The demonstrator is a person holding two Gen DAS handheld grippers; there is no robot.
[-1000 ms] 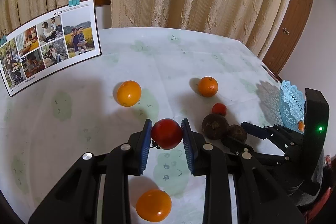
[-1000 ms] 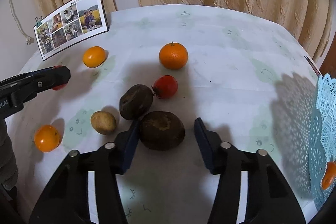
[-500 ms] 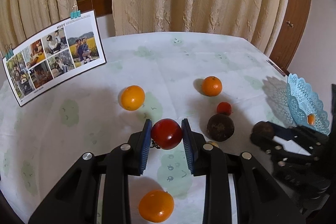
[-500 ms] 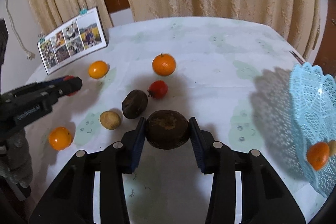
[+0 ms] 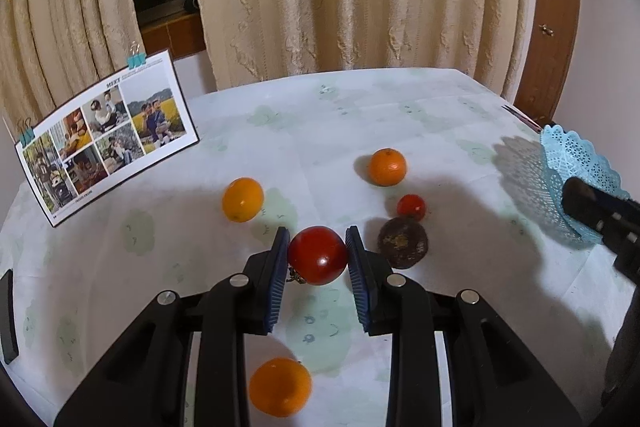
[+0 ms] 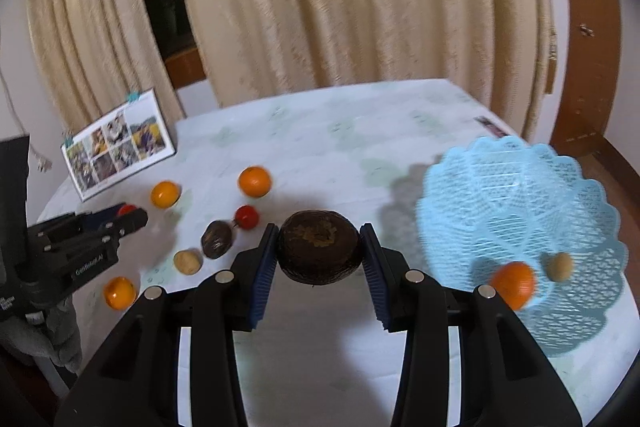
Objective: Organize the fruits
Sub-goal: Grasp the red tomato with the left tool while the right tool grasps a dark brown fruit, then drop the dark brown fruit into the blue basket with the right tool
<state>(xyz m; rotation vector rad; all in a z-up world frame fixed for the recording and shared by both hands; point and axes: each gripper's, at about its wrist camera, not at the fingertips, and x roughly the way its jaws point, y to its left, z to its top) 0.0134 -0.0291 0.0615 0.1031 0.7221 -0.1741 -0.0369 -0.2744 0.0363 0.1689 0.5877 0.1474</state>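
My left gripper (image 5: 317,251) is shut on a red tomato (image 5: 317,255), held just above the table. My right gripper (image 6: 319,254) is shut on a large dark brown fruit (image 6: 319,252), lifted over the table left of the light blue basket (image 6: 520,203). In the basket lie an orange (image 6: 514,283) and a small tan fruit (image 6: 559,266). On the cloth rest three oranges (image 5: 243,199) (image 5: 387,167) (image 5: 280,391), a small red tomato (image 5: 411,207), a dark brown fruit (image 5: 403,243) and a small tan fruit (image 6: 187,262). The left gripper (image 6: 120,221) shows at the left of the right wrist view.
A photo calendar (image 5: 104,137) stands clipped upright at the table's back left. Cream curtains hang behind the table and a wooden door (image 5: 556,27) is at the right. The basket sits near the table's right edge. A dark flat object (image 5: 8,315) lies at the left edge.
My right gripper closed on the large brown fruit, lifted it and carried it right toward the basket. The left gripper, still holding the red tomato, shifted slightly.
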